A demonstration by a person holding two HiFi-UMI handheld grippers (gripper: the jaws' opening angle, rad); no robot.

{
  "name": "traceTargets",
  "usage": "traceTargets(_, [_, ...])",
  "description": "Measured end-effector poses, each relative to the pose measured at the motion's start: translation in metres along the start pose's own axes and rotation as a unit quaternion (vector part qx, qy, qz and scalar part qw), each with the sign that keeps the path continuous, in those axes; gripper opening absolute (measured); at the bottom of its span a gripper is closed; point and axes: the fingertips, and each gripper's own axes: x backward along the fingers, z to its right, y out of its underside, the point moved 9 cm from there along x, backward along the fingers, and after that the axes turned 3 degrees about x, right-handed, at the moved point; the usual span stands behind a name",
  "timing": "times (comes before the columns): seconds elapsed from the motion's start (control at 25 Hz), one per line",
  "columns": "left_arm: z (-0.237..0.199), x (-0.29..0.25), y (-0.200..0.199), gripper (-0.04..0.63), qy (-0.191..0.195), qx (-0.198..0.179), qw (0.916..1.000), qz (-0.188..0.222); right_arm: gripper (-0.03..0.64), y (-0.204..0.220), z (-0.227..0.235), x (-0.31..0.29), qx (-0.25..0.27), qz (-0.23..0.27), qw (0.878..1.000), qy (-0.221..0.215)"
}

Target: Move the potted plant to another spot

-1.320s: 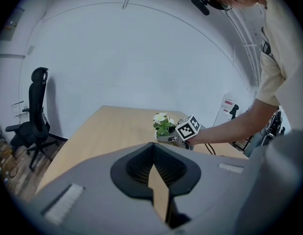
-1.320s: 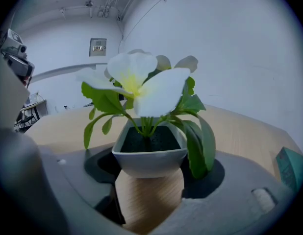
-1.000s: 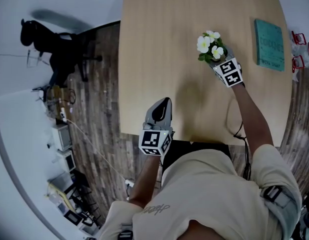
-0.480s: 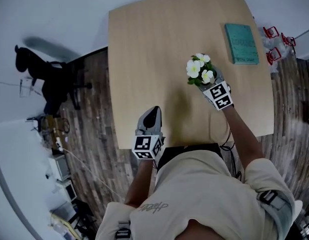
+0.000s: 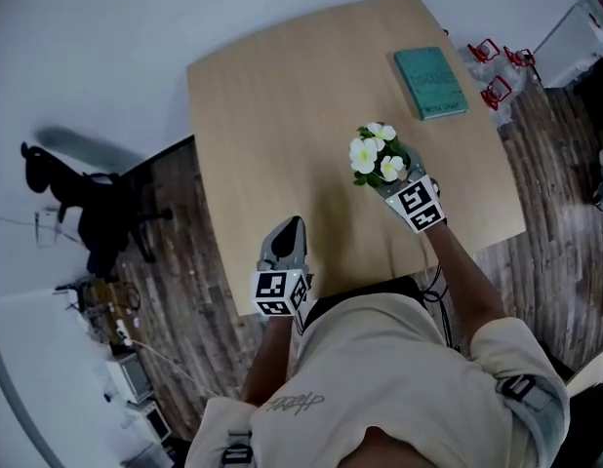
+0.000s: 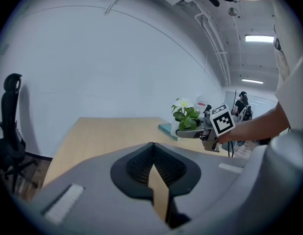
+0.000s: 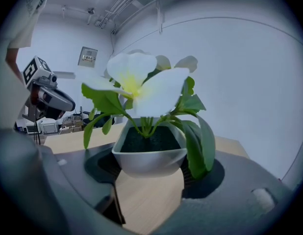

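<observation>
Right gripper view first: the right gripper (image 7: pixel 151 169) has its fingers spread wide around the white pot (image 7: pixel 149 155), one pad pressing on each side. The pot sits upright in the grip, with bare wood showing under its base. So it looks clear of the table, riding in the air. The flowers (image 7: pixel 141 84) stand tall and steady, no tilt to speak of.

Out to the head view, and here's the change. A second ago the plant (image 5: pixel 376 156) sat level with the book (image 5: pixel 430 82) and just left of it, at the upper right of the frame. Now it hangs below and left of the book, nearer the middle of the table (image 5: pixel 272 105) and closer to the person. The right gripper (image 5: pixel 391 183) has brought it in and up, the grip unchanged all the way.

The left gripper (image 6: pixel 152 153) plays no part. Its fingers are pressed together with nothing between them, and in the head view it stays parked at the table's near edge, lower left of centre (image 5: pixel 287 232). From its own camera the plant (image 6: pixel 185 117) shows at centre right, held above the wood.

My read: the pick-up is done and the carry is under way. What's left is choosing a bare patch, lowering the pot flat and letting go.
</observation>
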Motion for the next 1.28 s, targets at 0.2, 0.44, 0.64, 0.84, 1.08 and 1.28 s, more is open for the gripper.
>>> traceTargets(0.2, [-0.006, 0.004, 0.011, 0.015, 0.023, -0.02, 0.9994, -0.016, 0.338, 0.002, -0.013, 0.021, -0.027, -0.003, 0.999, 0.037])
traceTargets(0.44, [0.0, -0.003, 0.008, 0.014, 0.066, -0.046, 0.9965, -0.021, 0.338, 0.011, -0.018, 0.046, -0.033, -0.017, 0.997, 0.071])
traceTargets(0.64, [-0.005, -0.008, 0.011, 0.015, 0.092, -0.052, 0.9941, -0.022, 0.338, 0.021, -0.026, 0.058, -0.037, -0.027, 0.994, 0.101])
traceTargets(0.84, [-0.012, -0.01, 0.016, 0.015, 0.11, -0.054, 0.992, -0.028, 0.339, 0.021, -0.036, 0.071, -0.037, -0.039, 0.991, 0.125])
traceTargets(1.08, [-0.011, -0.019, 0.02, 0.015, 0.138, -0.043, 0.9891, -0.03, 0.339, 0.033, -0.043, 0.089, -0.048, -0.056, 0.986, 0.152])
traceTargets(1.28, [-0.009, -0.024, 0.021, 0.015, 0.152, -0.043, 0.9871, -0.028, 0.338, 0.038, -0.047, 0.101, -0.048, -0.07, 0.982, 0.169])
